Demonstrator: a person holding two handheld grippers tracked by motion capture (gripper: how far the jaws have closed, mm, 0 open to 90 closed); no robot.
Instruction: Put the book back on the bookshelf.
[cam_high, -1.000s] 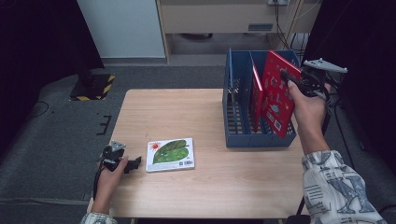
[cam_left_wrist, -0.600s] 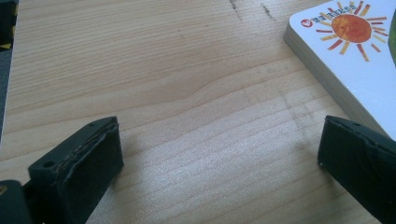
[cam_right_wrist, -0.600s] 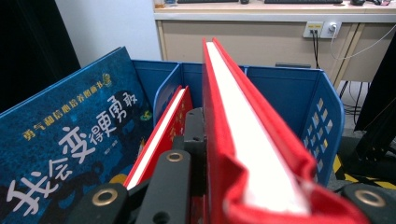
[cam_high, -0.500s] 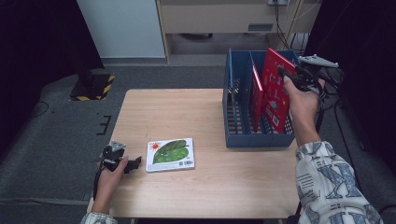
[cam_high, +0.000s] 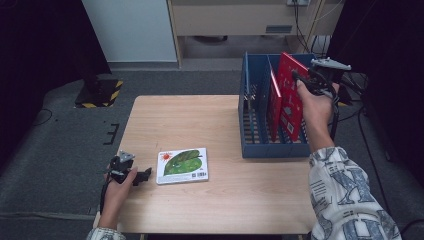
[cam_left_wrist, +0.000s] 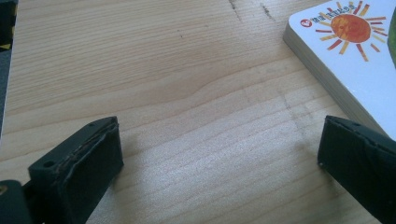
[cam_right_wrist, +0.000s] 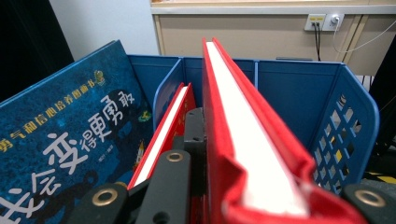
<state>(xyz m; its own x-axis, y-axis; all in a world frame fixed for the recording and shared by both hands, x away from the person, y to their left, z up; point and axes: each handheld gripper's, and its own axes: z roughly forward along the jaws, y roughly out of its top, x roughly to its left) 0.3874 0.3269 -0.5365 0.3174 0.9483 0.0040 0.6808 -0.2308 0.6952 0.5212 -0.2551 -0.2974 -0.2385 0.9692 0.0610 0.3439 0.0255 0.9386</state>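
The right hand-held gripper (cam_high: 300, 82) clamped the stiff, light red hardcover book (cam_high: 290, 97) by its top edge over the blue rack (cam_high: 250, 125) at the tabletop's right edge.

The blue book (cam_right_wrist: 60, 140), left of the blue rack's (cam_right_wrist: 299, 88) divider, bore pale Chinese characters, "变得更勇敢" among them. Lettering above the white book's (cam_left_wrist: 355, 51) sun was too blurred to read.

Black grippers, left (cam_high: 141, 176), right (cam_high: 300, 80); grey plate tops; trailing black cables; white sleeves, blue-grey letter print.
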